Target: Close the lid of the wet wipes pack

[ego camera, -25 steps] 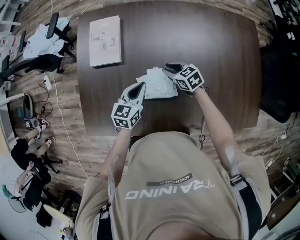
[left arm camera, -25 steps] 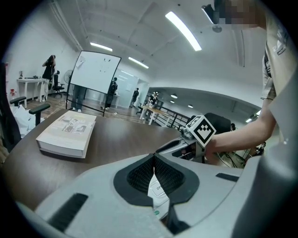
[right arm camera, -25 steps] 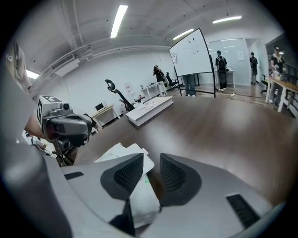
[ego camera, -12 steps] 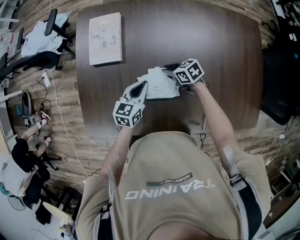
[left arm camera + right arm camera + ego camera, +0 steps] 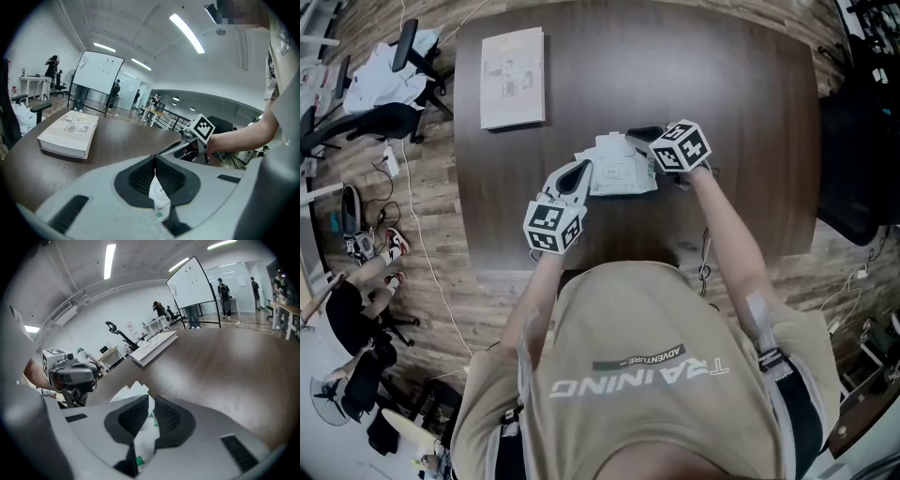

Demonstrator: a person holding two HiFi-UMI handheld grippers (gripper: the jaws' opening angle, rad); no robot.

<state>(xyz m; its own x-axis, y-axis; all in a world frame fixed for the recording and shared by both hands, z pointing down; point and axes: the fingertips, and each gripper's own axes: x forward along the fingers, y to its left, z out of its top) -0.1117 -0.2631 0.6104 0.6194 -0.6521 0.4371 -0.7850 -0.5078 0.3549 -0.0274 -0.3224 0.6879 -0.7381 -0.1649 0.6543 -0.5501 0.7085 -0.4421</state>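
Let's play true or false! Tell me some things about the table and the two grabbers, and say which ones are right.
1. The left gripper and the right gripper both grip the wet wipes pack. True.
2. The book lies right of the pack. False: it lies far left on the table.
3. The left gripper's fingers are wide open and empty. False: they are shut on the pack's edge.
4. A whiteboard stands in the room. True.

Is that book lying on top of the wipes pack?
No, the book lies flat off to the person's left, well clear of the wet wipes pack.
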